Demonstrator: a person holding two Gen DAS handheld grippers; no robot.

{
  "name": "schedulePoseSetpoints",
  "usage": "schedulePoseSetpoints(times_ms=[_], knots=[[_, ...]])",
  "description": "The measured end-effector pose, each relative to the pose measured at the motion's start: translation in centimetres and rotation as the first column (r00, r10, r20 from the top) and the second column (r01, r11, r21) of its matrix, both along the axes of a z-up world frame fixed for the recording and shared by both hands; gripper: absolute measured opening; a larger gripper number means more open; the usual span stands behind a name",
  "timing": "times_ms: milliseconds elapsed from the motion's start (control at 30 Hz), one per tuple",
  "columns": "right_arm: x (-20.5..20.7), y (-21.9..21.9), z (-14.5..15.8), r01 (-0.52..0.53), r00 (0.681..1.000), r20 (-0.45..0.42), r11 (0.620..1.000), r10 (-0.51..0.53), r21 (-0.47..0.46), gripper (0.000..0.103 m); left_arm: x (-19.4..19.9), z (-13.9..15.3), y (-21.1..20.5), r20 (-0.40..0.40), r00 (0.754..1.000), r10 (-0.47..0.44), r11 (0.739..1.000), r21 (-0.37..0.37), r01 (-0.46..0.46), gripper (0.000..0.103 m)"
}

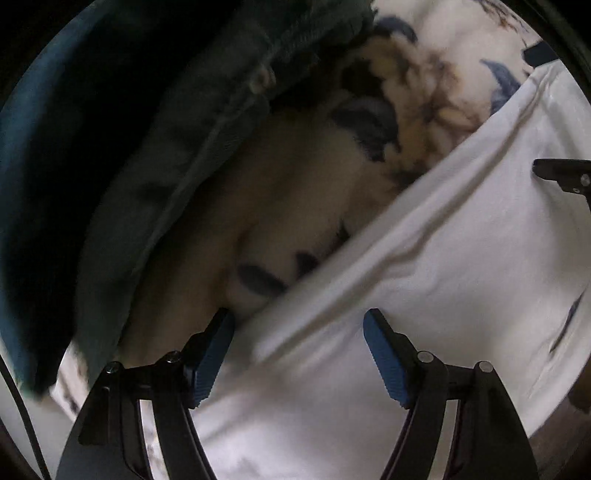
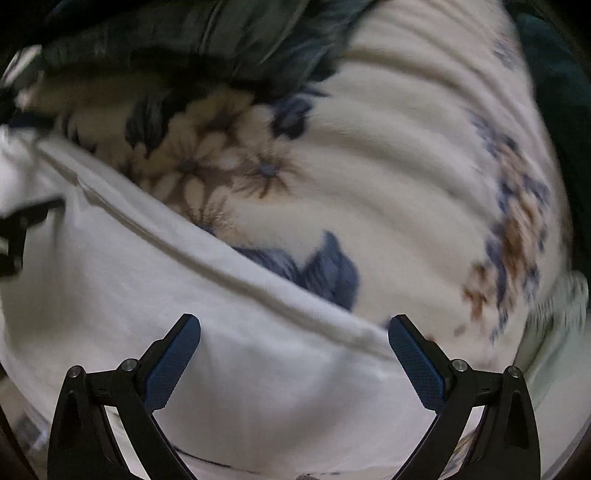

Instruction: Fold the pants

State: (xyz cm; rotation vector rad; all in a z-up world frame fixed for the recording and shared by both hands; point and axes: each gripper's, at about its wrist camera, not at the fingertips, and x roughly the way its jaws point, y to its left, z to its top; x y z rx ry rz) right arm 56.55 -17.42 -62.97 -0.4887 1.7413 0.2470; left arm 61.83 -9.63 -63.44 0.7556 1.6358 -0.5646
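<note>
White pants (image 1: 424,280) lie across a floral blanket (image 1: 417,107); a seamed edge runs diagonally through both views, and the pants also fill the lower left of the right wrist view (image 2: 147,280). My left gripper (image 1: 299,321) is open and empty, its blue-padded fingers just above the pants near the edge. My right gripper (image 2: 293,325) is open and empty, hovering over the pants beside their seamed edge. Part of the right gripper (image 1: 565,173) shows at the right edge of the left wrist view; the left gripper (image 2: 22,229) shows at the left edge of the right wrist view.
The cream blanket with blue and brown flowers (image 2: 388,166) covers the surface. Dark green clothing (image 1: 166,155) is heaped at the left in the left wrist view and along the top of the right wrist view (image 2: 221,33). Both views are motion-blurred.
</note>
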Motion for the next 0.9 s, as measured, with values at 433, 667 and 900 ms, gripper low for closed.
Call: schedulePoseSetpoints(times_ms=[433,667,900], knots=[[2.4,0.0,-1.3,0.109,0.994,-0.051,0.969,-0.100,0.222,0.012,-1.8,4.3,2.5,-0.010,0.998,0.060,0.991,-0.117,-0.061,0.011],[-0.4,-1.6,2.2,0.231,0.971,-0.016,0.919,-0.238,0.319,0.008,-6.8,12.3,5.9,0.036,0.971,0.237,0.948,-0.226,-0.223,0.007],[-8.7,-0.7,9.5,0.251,0.958,0.041,0.901,-0.284,0.355,0.006,-17.7,22.2,10.1,0.034,0.858,0.513,0.820,-0.316,-0.477,0.007]])
